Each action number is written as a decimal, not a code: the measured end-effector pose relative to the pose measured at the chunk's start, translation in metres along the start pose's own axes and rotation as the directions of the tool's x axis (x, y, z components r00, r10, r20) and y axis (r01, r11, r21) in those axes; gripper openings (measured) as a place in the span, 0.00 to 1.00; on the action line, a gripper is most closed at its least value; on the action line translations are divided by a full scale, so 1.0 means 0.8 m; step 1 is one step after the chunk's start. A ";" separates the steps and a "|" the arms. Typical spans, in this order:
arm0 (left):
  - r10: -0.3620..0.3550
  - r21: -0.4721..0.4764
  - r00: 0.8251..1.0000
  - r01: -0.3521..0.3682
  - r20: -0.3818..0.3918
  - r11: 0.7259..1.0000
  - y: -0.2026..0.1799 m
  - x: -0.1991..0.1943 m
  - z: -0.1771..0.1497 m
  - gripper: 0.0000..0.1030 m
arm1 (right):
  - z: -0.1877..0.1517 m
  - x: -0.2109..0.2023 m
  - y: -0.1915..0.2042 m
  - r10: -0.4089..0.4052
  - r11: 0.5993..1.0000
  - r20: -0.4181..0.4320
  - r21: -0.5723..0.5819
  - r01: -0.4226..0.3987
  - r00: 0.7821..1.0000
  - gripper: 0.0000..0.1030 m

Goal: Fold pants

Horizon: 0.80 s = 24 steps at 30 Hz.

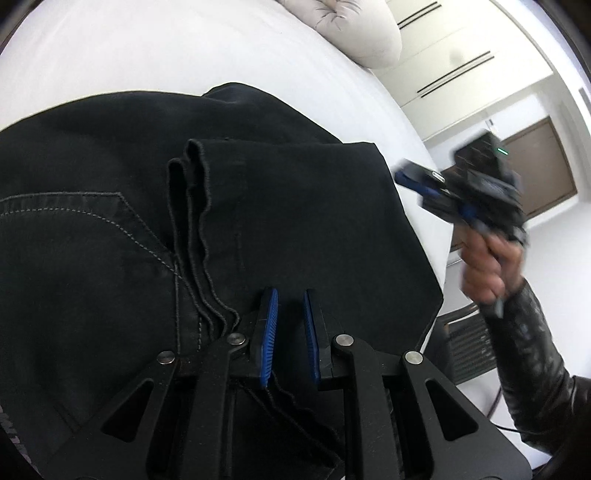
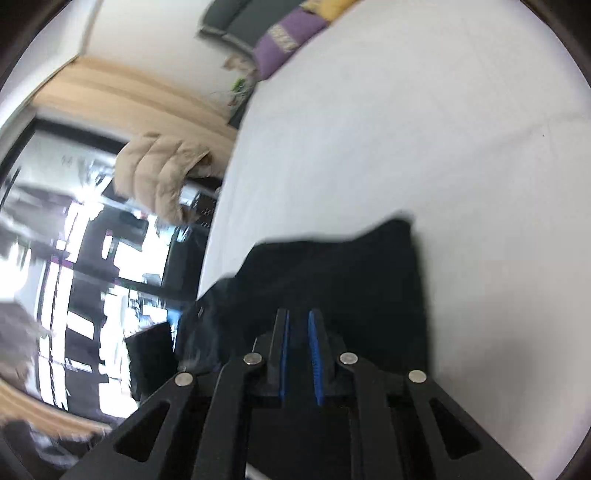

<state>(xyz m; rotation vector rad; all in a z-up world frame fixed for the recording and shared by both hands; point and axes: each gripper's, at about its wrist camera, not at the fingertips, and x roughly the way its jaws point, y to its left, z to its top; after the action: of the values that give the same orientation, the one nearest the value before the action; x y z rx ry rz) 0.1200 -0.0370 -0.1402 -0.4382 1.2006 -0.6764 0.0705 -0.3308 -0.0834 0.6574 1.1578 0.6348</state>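
Black pants (image 1: 122, 206) lie folded on a white bed (image 1: 166, 48); the leg hems (image 1: 199, 206) rest over the seat, beside a stitched back pocket. My left gripper (image 1: 290, 299) hovers low over the folded legs with its blue pads a small gap apart and nothing between them. My right gripper (image 1: 417, 181) is held off the bed's right edge, blurred, in a hand with a black sleeve. In the right wrist view the right gripper (image 2: 298, 314) is open by a narrow gap and empty, above the pants (image 2: 354, 266).
A pale pillow (image 1: 354, 33) lies at the far end of the bed. White wardrobe doors (image 1: 454, 55) and a brown door stand to the right. In the right wrist view, a beige padded jacket (image 2: 162, 173), a window and a purple cushion (image 2: 284, 40) lie beyond the bed edge.
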 end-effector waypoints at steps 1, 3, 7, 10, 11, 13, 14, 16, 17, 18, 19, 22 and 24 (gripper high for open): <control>-0.009 -0.004 1.000 0.009 -0.001 1.000 0.004 0.000 0.000 0.14 | 0.014 0.012 -0.014 0.015 0.999 -0.020 0.031 -0.015 1.000 0.14; -0.020 -0.007 1.000 0.020 -0.002 1.000 0.010 0.000 -0.001 0.14 | 0.024 0.032 -0.036 0.022 0.997 -0.058 0.082 -0.017 0.998 0.08; -0.022 0.003 1.000 0.022 0.006 1.000 0.026 -0.018 -0.005 0.14 | -0.007 0.047 -0.050 0.068 0.993 -0.098 0.105 -0.057 0.993 0.01; -0.016 0.012 1.000 0.015 0.011 1.000 0.029 -0.023 -0.004 0.14 | -0.050 0.022 -0.050 0.073 0.994 -0.119 0.088 -0.063 0.990 0.01; -0.015 0.013 1.000 0.015 0.011 1.000 0.026 -0.021 -0.005 0.14 | -0.060 0.018 -0.043 0.073 0.995 -0.135 0.082 -0.062 0.988 0.02; -0.013 0.011 1.000 0.013 0.014 1.000 0.025 -0.020 -0.007 0.14 | -0.084 0.005 -0.039 0.086 0.995 -0.172 0.072 -0.074 0.981 0.03; -0.013 0.009 1.000 0.013 0.017 1.000 0.023 -0.020 -0.007 0.14 | -0.100 0.001 -0.036 0.087 0.995 -0.187 0.064 -0.076 0.979 0.03; -0.011 0.011 1.000 0.011 0.024 1.000 0.019 -0.016 -0.012 0.14 | -0.132 -0.013 -0.034 0.094 0.995 -0.184 0.062 -0.084 0.979 0.04; -0.010 0.013 1.000 0.010 0.028 1.000 0.018 -0.016 -0.014 0.14 | -0.144 -0.020 -0.036 0.100 0.993 -0.165 0.072 -0.089 0.981 0.04; -0.008 0.016 0.999 0.008 0.032 1.000 0.018 -0.017 -0.016 0.14 | -0.152 -0.024 -0.036 0.111 0.991 -0.140 0.090 -0.099 0.984 0.03; -0.006 0.017 0.999 0.006 0.037 1.000 0.017 -0.017 -0.017 0.14 | -0.158 -0.025 -0.036 0.118 0.988 -0.118 0.111 -0.105 0.986 0.03; -0.006 0.020 0.999 0.005 0.045 1.000 0.018 -0.020 -0.022 0.14 | -0.177 -0.038 -0.032 0.112 0.984 -0.068 0.144 -0.101 0.991 0.03; -0.006 0.024 0.999 0.005 0.052 1.000 0.018 -0.022 -0.025 0.14 | -0.184 -0.043 -0.015 0.083 0.991 -0.061 0.112 -0.076 0.995 0.10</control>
<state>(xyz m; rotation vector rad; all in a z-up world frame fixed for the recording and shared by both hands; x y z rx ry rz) 0.1012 -0.0140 -0.1431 -0.4365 1.1416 -0.6794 -0.0786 -0.3441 -0.1101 0.7841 1.2387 0.6681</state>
